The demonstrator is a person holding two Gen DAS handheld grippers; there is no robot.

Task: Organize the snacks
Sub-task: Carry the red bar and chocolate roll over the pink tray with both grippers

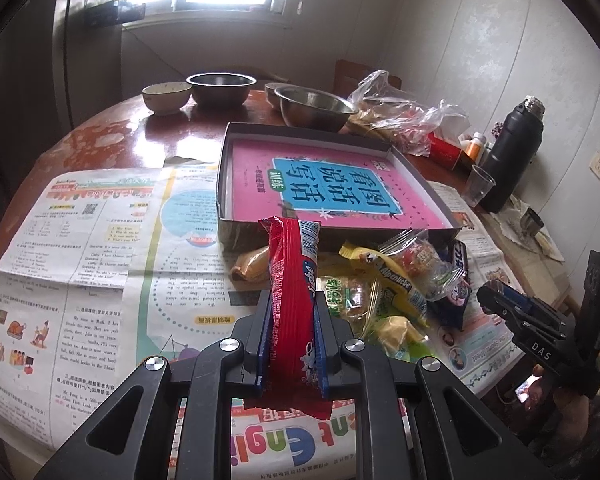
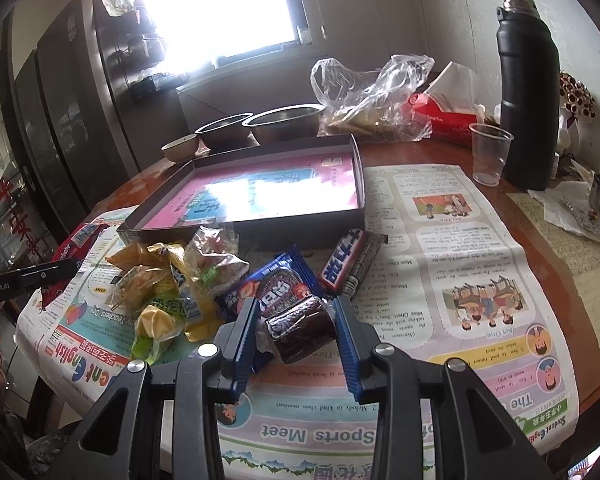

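My left gripper (image 1: 292, 300) is shut on a long red snack packet (image 1: 294, 280) and holds it above the newspaper, just in front of the shallow dark box (image 1: 416, 168) lined with a pink book cover. A pile of wrapped snacks (image 1: 396, 284) lies right of the packet. In the right wrist view, my right gripper (image 2: 297, 308) is closed around a dark brown wrapped cake (image 2: 300, 328) at the near edge of the same pile (image 2: 172, 284). The box (image 2: 356, 184) lies beyond it. A Snickers bar (image 2: 350, 262) lies to the right.
Two steel bowls (image 1: 314, 106) and a ceramic bowl (image 1: 166, 96) stand behind the box. A plastic bag (image 2: 372, 92), a red tissue box (image 2: 440, 114), a clear cup (image 2: 490, 152) and a black thermos (image 2: 530, 92) stand at the right. Newspaper (image 1: 80, 260) covers the round table.
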